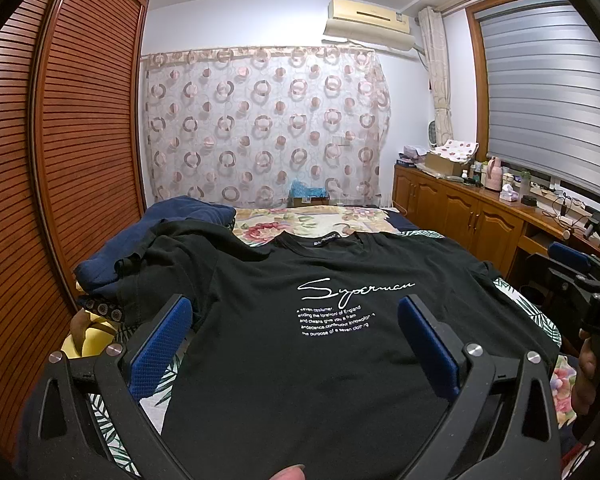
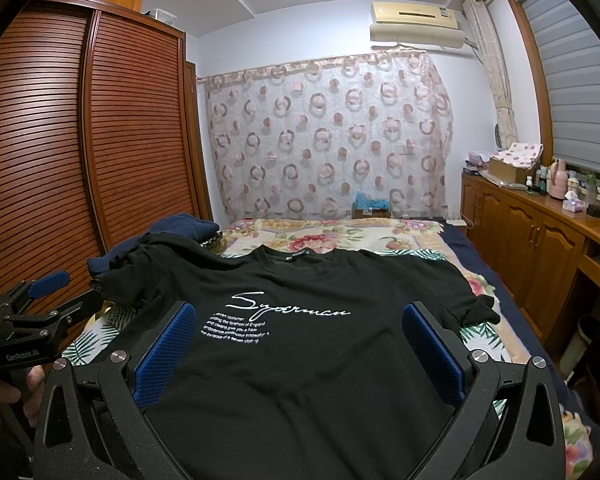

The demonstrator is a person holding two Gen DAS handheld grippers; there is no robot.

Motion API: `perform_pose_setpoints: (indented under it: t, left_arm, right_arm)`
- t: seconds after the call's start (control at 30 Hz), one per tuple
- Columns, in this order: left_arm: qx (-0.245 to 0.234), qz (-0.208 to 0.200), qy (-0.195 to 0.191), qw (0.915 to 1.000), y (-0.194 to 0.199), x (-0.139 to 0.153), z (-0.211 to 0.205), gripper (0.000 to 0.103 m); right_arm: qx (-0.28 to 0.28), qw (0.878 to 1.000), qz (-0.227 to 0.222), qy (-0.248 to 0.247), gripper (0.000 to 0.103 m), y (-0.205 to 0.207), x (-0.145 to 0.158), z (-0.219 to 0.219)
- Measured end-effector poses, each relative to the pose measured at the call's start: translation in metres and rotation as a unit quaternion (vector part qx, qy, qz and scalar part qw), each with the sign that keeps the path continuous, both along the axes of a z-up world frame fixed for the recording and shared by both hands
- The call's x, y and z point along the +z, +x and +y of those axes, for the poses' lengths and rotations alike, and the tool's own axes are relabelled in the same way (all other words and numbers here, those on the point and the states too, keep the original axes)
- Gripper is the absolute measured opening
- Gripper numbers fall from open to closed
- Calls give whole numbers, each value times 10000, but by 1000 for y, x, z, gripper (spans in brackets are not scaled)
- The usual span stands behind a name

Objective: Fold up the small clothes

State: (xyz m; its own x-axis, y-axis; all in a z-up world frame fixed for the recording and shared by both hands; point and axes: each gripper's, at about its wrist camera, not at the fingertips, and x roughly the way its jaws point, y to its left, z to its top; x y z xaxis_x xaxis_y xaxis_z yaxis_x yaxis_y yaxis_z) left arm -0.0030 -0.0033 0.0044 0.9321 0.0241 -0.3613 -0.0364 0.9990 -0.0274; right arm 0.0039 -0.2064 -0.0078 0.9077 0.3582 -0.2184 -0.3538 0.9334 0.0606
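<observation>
Slatted wooden wardrobe [image 1: 60, 140], patterned curtain [image 2: 328, 136], wall air conditioner [image 1: 370, 20], shuttered window [image 1: 548, 92]

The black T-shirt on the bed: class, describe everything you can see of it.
The black T-shirt lies spread face up on the floral bedspread, collar away from the cameras. It looks like soft knit cotton, with a white script logo and small white text lines on the chest. Its left sleeve is rumpled against a navy garment. Neither open gripper grasps it.
</observation>
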Motion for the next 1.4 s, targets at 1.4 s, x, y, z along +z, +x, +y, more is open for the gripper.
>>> perform_pose_setpoints:
  t: [1.4]
  left_arm:
    - [973,571,-14,9936,78,-20,154,103]
  right_arm:
    - [1228,9840,1108,-659,98,127,-18,41]
